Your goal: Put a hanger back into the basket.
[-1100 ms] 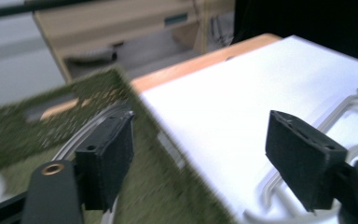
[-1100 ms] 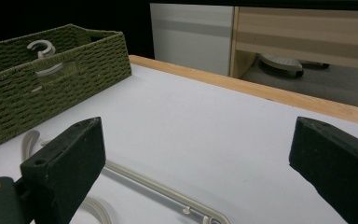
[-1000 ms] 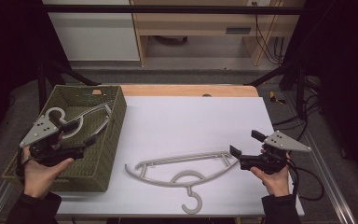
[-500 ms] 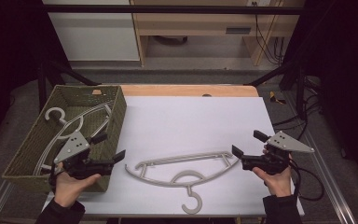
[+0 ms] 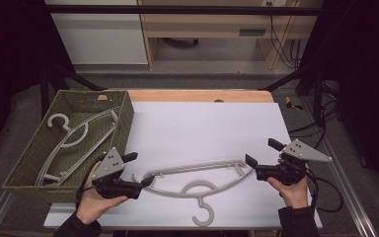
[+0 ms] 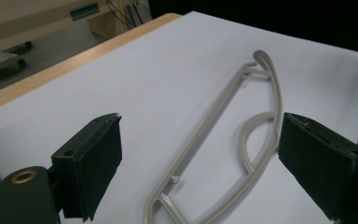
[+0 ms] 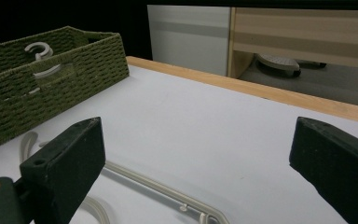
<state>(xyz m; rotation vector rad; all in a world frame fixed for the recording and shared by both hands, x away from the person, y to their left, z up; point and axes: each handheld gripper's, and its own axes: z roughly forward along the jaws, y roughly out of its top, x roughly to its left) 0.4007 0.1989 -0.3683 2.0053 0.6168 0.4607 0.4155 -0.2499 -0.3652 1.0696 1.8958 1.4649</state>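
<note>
- The left gripper [image 5: 140, 170] sits in the lower left of the high view, held in a hand [image 5: 91, 200] that comes up from the bottom edge; its jaws stand spread wide with nothing between them.
- Its jaws point toward the near end of a grey hanger [image 5: 197, 173] that lies flat on the white table [image 5: 202, 123], low in the middle of the frame; one fingertip is just beside that end of the hanger, and whether it touches cannot be told.
- In the left gripper view the same hanger [image 6: 223, 140] runs from the bottom centre up to the upper right, lying on the sheet between the two black jaws.
- The right gripper [image 5: 261, 158] is in the lower right of the high view, likewise spread apart and holding nothing, its jaws just beside the hanger's other end.
- In the right gripper view the hanger's bar [image 7: 163, 191] crosses the bottom of the frame, under and between the jaws.
- A green woven basket [image 5: 24, 163] stands at the left of the high view, partly over the table's left edge.
- Inside it lies a second hanger [image 5: 74, 136], its hook toward the upper left of the basket.
</note>
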